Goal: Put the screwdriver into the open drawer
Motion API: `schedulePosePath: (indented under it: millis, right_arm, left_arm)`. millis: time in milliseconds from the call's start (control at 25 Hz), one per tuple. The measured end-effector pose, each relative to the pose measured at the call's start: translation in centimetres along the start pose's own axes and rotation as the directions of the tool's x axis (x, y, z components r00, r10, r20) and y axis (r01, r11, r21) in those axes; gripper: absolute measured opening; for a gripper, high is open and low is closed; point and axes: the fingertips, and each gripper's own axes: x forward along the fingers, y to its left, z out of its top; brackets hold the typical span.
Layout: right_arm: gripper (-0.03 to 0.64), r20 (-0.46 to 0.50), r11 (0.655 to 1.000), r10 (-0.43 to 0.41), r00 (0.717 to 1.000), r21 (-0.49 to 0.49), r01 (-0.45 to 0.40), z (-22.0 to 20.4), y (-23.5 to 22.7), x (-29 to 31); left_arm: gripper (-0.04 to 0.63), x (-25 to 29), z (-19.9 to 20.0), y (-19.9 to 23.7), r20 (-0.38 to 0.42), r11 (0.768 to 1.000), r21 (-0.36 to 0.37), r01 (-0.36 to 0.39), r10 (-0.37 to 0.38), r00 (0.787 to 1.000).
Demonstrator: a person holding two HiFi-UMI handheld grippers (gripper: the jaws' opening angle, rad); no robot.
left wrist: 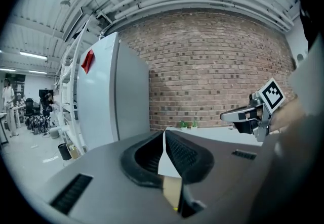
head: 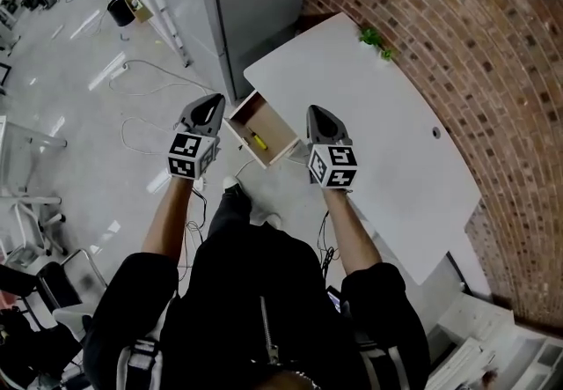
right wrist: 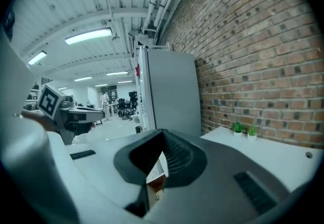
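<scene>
We see left hand-held gripper (head: 215, 99) jaws together, empty, right hand-held gripper (head: 318, 110) jaws together, empty, yellow screwdriver (head: 257, 139) lying in open drawer (head: 278, 126) between both, white tabletop (head: 378, 133) beside right one

Black top (head: 255, 291), central zip (head: 266, 327)

Both arms reach forward out of black sleeves, with the left forearm (head: 169, 219) and right forearm (head: 354, 234) bare and nearly parallel. Each hand holds its gripper pointing ahead and a little downward. The left gripper (head: 214, 103) has its fingers closed tip to tip with nothing between them. The right gripper (head: 318, 112) is the same, fingers together and empty. The left cube (head: 191, 155) and right cube (head: 332, 165) sit at the rear, over the hands. The grippers are side by side, about level, well apart
</scene>
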Motion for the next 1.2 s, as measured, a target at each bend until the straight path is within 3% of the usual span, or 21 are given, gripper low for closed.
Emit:
schedulePosePath:
  millis: [200,1200]
  right_arm:
    - [0.009,0.047,1.000,0.008,0.999,-0.001,-0.008,1.6,0.1,-2.7]
    - [0.009,0.019,0.999,0.030,0.999,0.020,-0.030,-1.3,0.8,-4.5]
  left_arm:
    - [0.034,-1.3,1.3,-1.2,0.030,1.000,0.006,-0.004,0.003,1.000]
    - [0.034,-2.8,-1.6,-3.4,-0.016,0.999,-0.048,-0.022,0.021,1.000]
